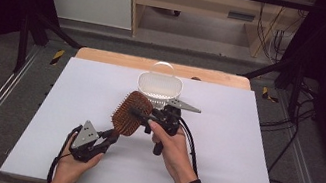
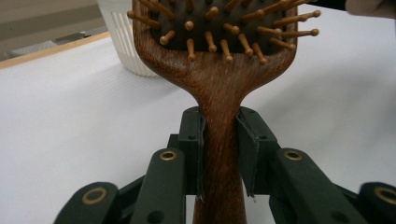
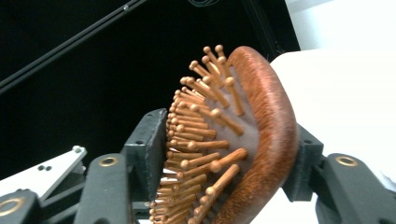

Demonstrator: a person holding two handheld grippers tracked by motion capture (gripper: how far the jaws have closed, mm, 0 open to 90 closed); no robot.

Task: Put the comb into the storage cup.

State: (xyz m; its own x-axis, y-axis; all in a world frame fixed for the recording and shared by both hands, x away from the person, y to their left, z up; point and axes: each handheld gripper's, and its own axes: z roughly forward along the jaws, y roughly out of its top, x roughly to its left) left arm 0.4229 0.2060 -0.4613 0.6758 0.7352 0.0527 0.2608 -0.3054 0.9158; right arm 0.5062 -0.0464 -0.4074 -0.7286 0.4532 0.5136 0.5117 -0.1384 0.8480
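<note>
Left gripper (image 1: 110, 137) clamps the hairbrush (image 1: 130, 112) handle; right gripper (image 1: 139, 114), turned sideways, grasps its head.

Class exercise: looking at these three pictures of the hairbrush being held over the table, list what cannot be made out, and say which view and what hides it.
- Hairbrush handle end: in the left gripper view it runs off the bottom edge, between the left hand-held gripper jaws.
- Brush top: cut off by the top edge there.
- Basket contents: in the high view too small and pale to tell.
- Brush back: in the right gripper view it is turned away, behind the right hand-held gripper jaw.
</note>
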